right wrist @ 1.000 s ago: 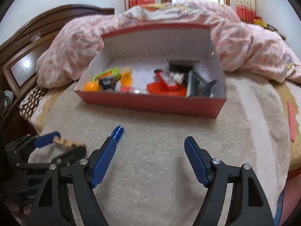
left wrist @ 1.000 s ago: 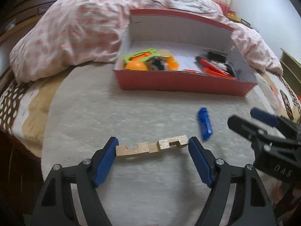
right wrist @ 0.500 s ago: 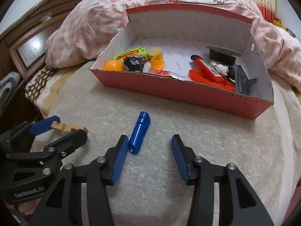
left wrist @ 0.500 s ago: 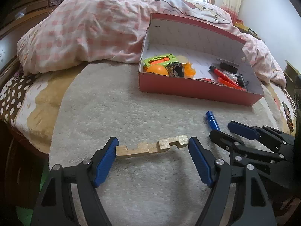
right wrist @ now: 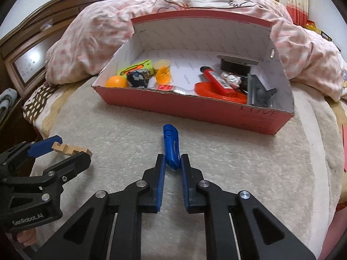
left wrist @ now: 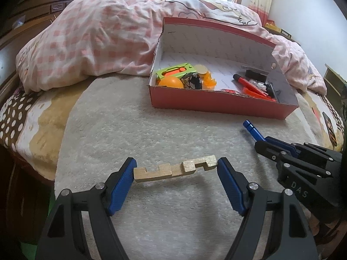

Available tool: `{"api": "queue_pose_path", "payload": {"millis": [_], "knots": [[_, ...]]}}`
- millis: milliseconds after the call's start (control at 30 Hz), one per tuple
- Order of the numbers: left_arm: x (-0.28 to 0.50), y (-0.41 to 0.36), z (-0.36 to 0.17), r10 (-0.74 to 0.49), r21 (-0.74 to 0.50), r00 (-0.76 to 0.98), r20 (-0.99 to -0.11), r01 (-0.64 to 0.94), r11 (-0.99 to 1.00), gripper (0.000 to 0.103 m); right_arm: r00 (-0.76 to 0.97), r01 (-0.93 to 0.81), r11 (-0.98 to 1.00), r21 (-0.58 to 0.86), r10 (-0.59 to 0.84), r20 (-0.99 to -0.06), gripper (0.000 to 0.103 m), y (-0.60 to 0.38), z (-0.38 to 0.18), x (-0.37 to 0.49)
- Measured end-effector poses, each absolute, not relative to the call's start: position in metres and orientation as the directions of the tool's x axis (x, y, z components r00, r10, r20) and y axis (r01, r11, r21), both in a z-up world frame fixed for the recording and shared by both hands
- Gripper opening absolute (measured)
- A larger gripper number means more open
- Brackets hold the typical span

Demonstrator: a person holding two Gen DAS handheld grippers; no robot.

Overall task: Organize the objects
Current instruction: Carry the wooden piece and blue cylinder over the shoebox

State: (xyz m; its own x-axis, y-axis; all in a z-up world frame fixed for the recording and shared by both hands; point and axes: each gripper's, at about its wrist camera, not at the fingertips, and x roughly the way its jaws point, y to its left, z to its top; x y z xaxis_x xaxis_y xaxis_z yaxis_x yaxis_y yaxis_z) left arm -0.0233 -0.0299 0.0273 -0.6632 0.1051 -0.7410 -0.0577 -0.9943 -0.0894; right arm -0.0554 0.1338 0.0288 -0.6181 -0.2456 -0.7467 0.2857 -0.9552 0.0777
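Note:
A notched wooden puzzle bar [left wrist: 160, 172] spans crosswise between the blue pads of my left gripper [left wrist: 175, 164], which is shut on it just above the cream blanket. The right wrist view shows that bar [right wrist: 69, 149] and left gripper [right wrist: 58, 149] at the left edge. A blue pen-like tube [right wrist: 170, 138] lies pointing toward the red box [right wrist: 195, 110]. My right gripper [right wrist: 172, 159] is shut on its near end. From the left wrist view, the right gripper [left wrist: 263, 143] holds the tube [left wrist: 251, 129] at the right.
The open red box [left wrist: 216, 104] holds an orange ball, a green case, red tools and dark items. A pink checked quilt [left wrist: 97, 39] is piled behind it. A wooden headboard [right wrist: 32, 49] stands at the left, and the bed edge drops off there.
The right gripper moved forward over the blue tube and its jaws went from wide open to shut on it. The left gripper still grips the wooden bar.

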Motion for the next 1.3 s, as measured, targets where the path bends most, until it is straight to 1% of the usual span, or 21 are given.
{"api": "queue_pose_path", "payload": {"millis": [600, 967, 1300], "knots": [[-0.036, 0.005, 0.053, 0.125, -0.036, -0.699, -0.705, -0.140, -0.989, 0.077, -0.656, 0.268, -0.956, 0.116, -0.269, -0.705, 0.015, 0.154, 0.052, -0.045], [-0.056, 0.026, 0.076, 0.132, 0.004, -0.739, -0.661, -0.180, -0.984, 0.077, -0.690, 0.240, -0.965, 0.106, -0.246, -0.681, 0.015, 0.166, 0.066, -0.052], [-0.078, 0.035, 0.087, 0.122, 0.033, -0.755, -0.644, -0.187, -0.982, 0.077, -0.709, 0.232, -0.969, 0.087, -0.230, -0.666, 0.015, 0.172, 0.078, -0.070]]}}
